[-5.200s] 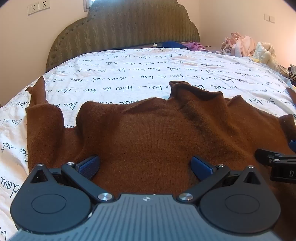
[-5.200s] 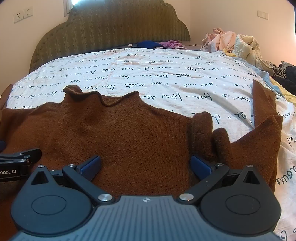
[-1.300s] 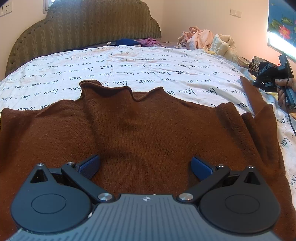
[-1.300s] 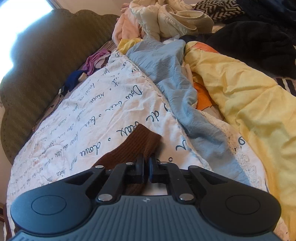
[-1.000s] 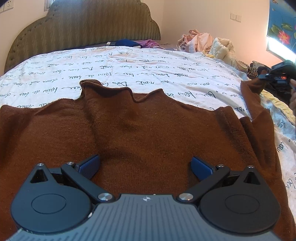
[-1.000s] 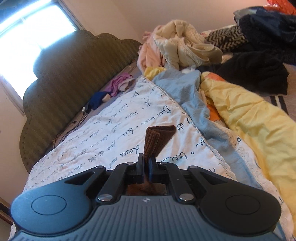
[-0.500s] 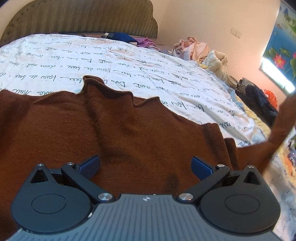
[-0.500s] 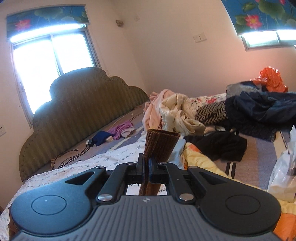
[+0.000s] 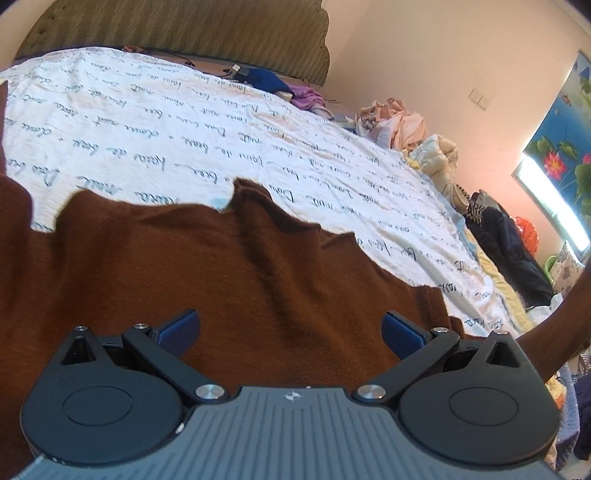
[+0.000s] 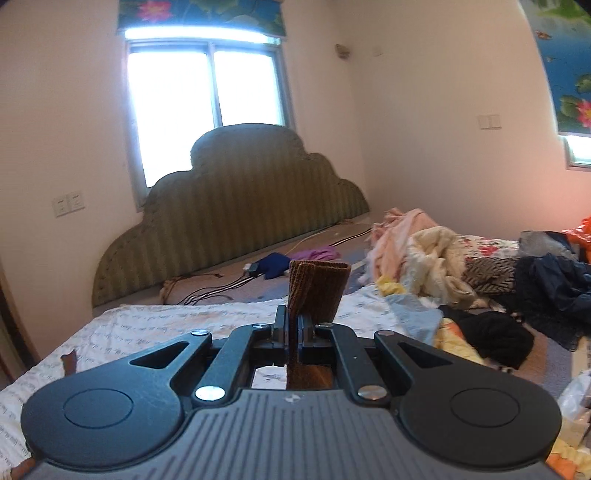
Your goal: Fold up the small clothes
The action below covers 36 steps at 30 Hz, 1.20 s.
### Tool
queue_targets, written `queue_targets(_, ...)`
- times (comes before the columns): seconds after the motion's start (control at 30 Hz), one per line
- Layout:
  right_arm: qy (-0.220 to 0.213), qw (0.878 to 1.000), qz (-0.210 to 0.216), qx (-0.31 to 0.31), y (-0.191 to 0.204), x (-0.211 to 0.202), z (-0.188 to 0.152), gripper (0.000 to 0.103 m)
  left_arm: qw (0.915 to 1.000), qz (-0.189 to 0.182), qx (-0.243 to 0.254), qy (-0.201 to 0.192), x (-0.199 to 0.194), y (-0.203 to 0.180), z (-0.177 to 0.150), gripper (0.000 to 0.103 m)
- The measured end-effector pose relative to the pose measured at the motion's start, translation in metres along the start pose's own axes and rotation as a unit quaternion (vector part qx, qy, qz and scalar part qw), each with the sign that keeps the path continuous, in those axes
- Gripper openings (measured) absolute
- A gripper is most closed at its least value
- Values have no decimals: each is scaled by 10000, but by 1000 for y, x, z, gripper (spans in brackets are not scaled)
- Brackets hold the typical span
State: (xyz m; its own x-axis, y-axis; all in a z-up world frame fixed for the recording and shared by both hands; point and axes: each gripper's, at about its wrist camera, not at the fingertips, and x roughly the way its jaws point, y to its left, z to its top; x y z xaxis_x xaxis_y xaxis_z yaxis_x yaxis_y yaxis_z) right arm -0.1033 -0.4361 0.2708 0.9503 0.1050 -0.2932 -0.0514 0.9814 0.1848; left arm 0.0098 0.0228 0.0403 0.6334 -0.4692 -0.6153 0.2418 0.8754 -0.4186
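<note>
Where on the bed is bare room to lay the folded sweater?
The white quilt is bare between the sweater collar and the headboard. Its right edge is crowded with a clothes pile and dark garments.

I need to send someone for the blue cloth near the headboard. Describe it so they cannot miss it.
Start at the scalloped olive headboard under the window. On the bare strip at its foot lies a small dark blue cloth, crumpled beside a purple garment. It alone is deep blue, with cables running up to it.

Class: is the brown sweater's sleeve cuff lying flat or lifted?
Lifted. The right gripper is shut on the sleeve cuff, held above the bedsheet.
</note>
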Motion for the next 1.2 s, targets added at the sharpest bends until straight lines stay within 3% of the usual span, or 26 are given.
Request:
queue_targets(0.2, 729, 9898, 1221, -87, 109, 93, -66, 4, 9994, 92, -283, -164, -39, 41, 21, 103)
queue_targets(0.4, 1656, 9589, 2284, 312, 221, 169, -176, 4, 9934, -27, -1120, -231, -68, 95, 35, 103)
queue_targets(0.53, 2372, 9455, 2231, 6, 276, 194, -251, 7, 9829, -593, -1720, 293, -53, 114, 31, 103)
queue_targets(0.6, 2619, 9395, 2200, -168, 287, 194, -271, 7, 9774, -784, -1889, 534, -40, 114, 25, 103)
queue_targets(0.63, 2572, 9399, 2240, -177, 285, 185, -274, 9, 9762, -810, -1892, 684, -31, 111, 22, 103)
queue_targets(0.7, 2509, 9423, 2208, -162, 278, 168, -270, 28, 9771, -791, -1758, 905, -19, 102, 20, 103)
queue_targets(0.77, 2293, 9466, 2265, 109, 255, 142, -259, 60, 9808, -710, -1514, 999, -11, 91, 20, 103)
queue_targets(0.83, 1995, 9533, 2228, 427, 222, 115, -244, 79, 9812, -706, -1401, 1127, -2, 85, 19, 103)
queue_targets(0.97, 1567, 9718, 1577, 788, 158, 69, -232, 80, 9774, -718, -1479, 1326, 7, 82, 14, 102)
queue_targets(1.1, 1356, 9798, 865, 1189, 96, 50, -227, 80, 9720, -697, -1775, 1374, 14, 86, 16, 100)
queue_targets(1.13, 1329, 9799, 723, 1301, 82, 45, -227, 80, 9708, -699, -1820, 1401, 16, 87, 17, 89)
queue_targets(1.17, 1301, 9802, 553, 1390, 69, 42, -229, 80, 9699, -701, -1821, 1460, 19, 86, 20, 61)
queue_targets(1.2, 1290, 9801, 372, 1463, 57, 38, -231, 80, 9676, -690, -1845, 1582, 22, 87, 21, 43)
